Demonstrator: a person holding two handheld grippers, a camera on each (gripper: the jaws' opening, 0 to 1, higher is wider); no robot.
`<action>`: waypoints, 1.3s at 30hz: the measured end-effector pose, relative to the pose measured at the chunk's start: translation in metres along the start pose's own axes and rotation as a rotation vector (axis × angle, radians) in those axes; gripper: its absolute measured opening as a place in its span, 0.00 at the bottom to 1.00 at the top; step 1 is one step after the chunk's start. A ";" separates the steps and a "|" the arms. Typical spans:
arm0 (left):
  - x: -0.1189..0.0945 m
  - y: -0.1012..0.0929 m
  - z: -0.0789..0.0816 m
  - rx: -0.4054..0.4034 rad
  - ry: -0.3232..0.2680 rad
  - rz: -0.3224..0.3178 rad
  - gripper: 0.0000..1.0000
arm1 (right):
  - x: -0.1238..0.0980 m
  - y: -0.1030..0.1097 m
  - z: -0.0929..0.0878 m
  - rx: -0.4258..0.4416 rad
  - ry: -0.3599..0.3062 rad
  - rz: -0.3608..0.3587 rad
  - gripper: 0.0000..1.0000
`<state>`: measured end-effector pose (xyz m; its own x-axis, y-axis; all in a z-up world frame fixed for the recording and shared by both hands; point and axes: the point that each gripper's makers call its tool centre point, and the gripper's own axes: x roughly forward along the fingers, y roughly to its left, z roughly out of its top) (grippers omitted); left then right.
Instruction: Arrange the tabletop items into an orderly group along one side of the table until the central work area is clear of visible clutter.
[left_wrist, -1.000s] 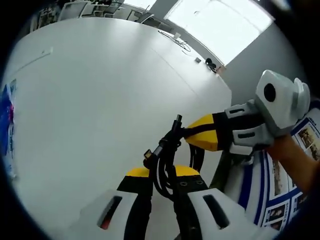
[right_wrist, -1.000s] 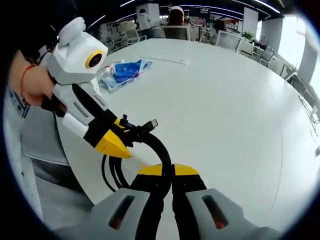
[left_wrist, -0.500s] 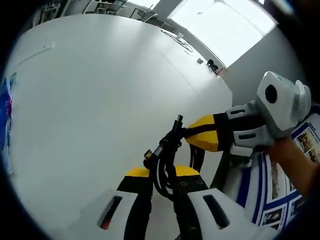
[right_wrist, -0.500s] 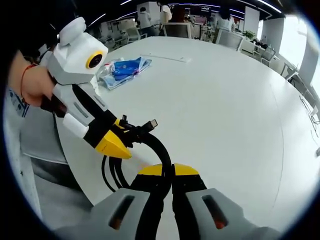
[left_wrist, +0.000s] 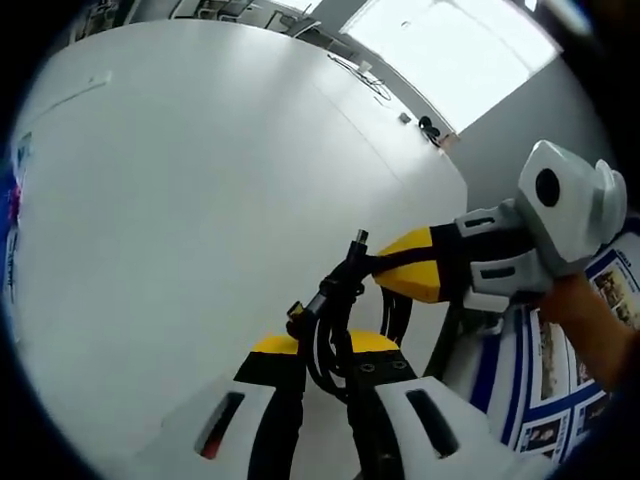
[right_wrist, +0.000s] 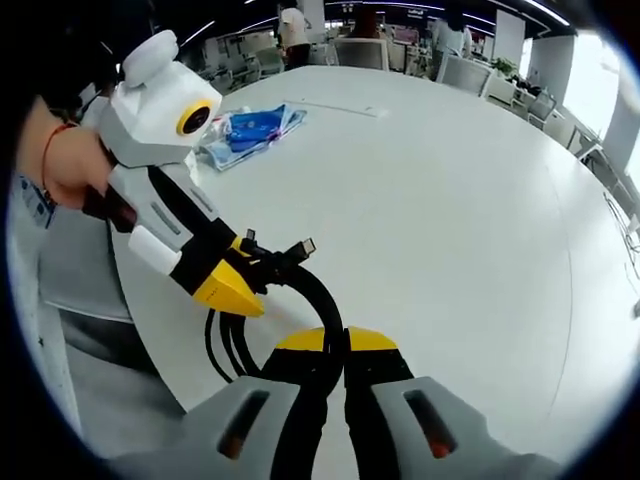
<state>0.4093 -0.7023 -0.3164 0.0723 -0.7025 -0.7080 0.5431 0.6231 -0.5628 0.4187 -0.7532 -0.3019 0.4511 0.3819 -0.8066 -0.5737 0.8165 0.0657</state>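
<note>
Left gripper view: left gripper (left_wrist: 323, 345) clenched on black cable bundle (left_wrist: 325, 330) above white table (left_wrist: 200, 200); right gripper (left_wrist: 385, 272) grasps same bundle. Right gripper view: right gripper (right_wrist: 343, 338) clamped on cable loop; blue plastic packet (right_wrist: 245, 130) lies well apart.

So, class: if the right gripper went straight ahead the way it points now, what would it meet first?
Beyond the black cable it already grips, probably only bare white table; the blue packet lies off to the left. Depth is uncertain.
</note>
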 end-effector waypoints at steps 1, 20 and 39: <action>0.000 0.000 0.000 -0.001 0.002 -0.001 0.12 | 0.000 0.000 0.000 -0.002 0.002 -0.001 0.01; 0.007 0.003 -0.009 -0.013 0.028 -0.005 0.12 | 0.005 0.003 -0.010 0.004 0.034 0.016 0.01; 0.015 0.008 -0.013 -0.032 0.047 -0.003 0.12 | 0.012 0.002 -0.017 0.017 0.049 0.017 0.02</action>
<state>0.4033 -0.7037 -0.3374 0.0310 -0.6876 -0.7254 0.5165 0.6324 -0.5774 0.4113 -0.7547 -0.3214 0.4070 0.3745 -0.8331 -0.5694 0.8172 0.0892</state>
